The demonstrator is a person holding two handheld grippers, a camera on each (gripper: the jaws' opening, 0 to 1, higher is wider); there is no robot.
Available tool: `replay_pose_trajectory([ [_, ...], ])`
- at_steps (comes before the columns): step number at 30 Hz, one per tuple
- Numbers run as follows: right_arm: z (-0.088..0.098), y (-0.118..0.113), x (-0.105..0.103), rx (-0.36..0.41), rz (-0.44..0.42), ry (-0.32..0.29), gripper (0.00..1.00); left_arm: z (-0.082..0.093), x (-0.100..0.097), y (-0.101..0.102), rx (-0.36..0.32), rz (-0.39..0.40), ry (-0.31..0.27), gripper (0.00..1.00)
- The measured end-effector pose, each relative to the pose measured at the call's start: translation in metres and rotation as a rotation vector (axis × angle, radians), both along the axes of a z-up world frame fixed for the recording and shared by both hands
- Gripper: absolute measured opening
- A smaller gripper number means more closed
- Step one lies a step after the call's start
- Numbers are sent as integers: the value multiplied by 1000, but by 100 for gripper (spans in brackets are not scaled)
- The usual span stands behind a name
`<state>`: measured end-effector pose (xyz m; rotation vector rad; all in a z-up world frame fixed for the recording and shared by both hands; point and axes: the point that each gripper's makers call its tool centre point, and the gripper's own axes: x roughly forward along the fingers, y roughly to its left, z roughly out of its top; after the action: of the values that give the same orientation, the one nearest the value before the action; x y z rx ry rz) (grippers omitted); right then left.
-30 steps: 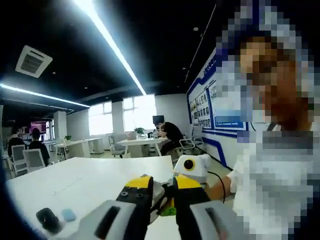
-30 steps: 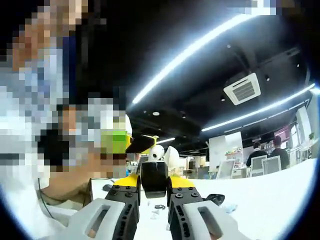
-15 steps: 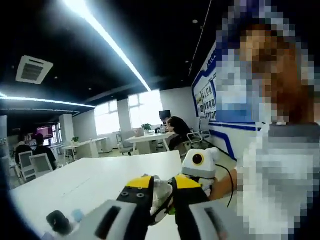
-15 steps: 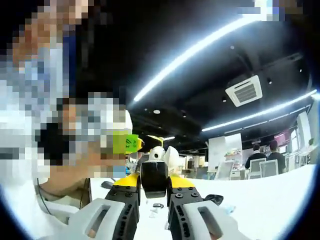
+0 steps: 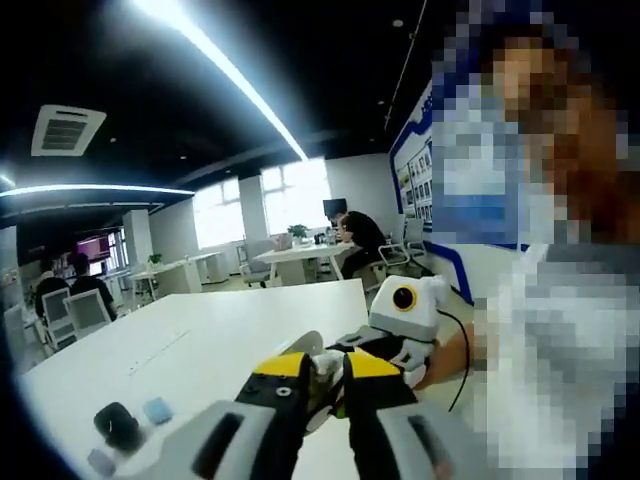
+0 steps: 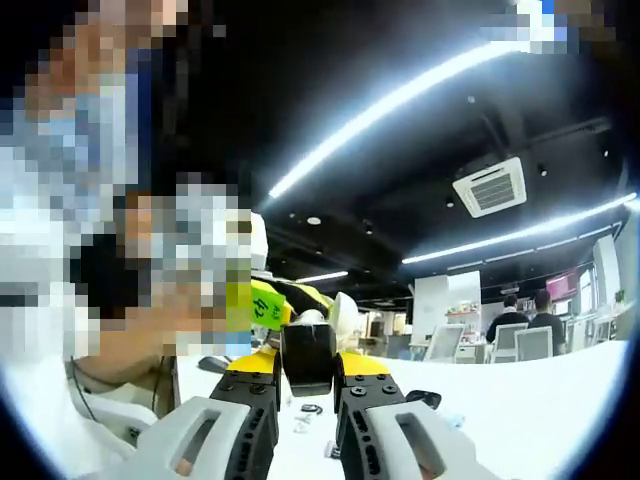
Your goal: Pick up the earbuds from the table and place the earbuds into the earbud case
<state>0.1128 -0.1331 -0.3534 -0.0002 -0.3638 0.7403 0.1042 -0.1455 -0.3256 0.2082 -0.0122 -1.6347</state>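
Observation:
In the left gripper view my left gripper [image 5: 325, 370] is shut on a small white earbud [image 5: 321, 360], held above the white table [image 5: 220, 340]. Just beyond it, to the right, comes the right gripper [image 5: 385, 345], held in a person's hand. In the right gripper view my right gripper [image 6: 308, 372] is shut on a black earbud case [image 6: 308, 352], upright between the yellow-tipped jaws. The left gripper [image 6: 292, 298] hangs close behind and above the case, with a green label on its side. Whether the case is open is hidden.
On the table at the left lie a black object [image 5: 120, 425] and a small blue piece [image 5: 157, 408]. A small black ring [image 6: 310, 408] and a dark item [image 6: 425, 398] lie past the case. People sit at far tables [image 5: 355, 238].
The left gripper has come closer to the case, shifting right in the right gripper view. Both views have tilted a little. Both grips have stayed the same.

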Motion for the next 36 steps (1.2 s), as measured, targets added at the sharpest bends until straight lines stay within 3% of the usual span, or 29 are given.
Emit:
replay_pose_trajectory([
  [3, 3, -2, -1, 9, 0, -6, 18, 1, 0, 2, -3, -3, -7, 16],
  [8, 5, -5, -1, 27, 17, -3, 18, 16, 6, 14, -83, 1, 43, 17],
  [14, 6, -14, 2, 112, 67, 35, 18, 27, 32, 44, -177, 64, 152, 18],
  [17, 10, -14, 0, 144, 107, 37, 19, 21, 34, 54, -219, 46, 228, 26],
  [20, 13, -11, -1, 170, 141, 46, 19, 0, 33, 50, -204, 26, 294, 37],
  [23, 15, -9, -2, 206, 181, 63, 19, -18, 19, 39, -189, -38, 355, 35],
  [26, 13, -7, -2, 225, 219, 87, 19, -18, 14, 31, -214, -72, 389, 30],
  [32, 10, -7, 0, 249, 266, 123, 19, -20, 10, 23, -212, -98, 403, 24],
  [36, 7, -8, 3, 259, 276, 143, 19, -22, 10, 22, -198, -88, 380, 23],
])
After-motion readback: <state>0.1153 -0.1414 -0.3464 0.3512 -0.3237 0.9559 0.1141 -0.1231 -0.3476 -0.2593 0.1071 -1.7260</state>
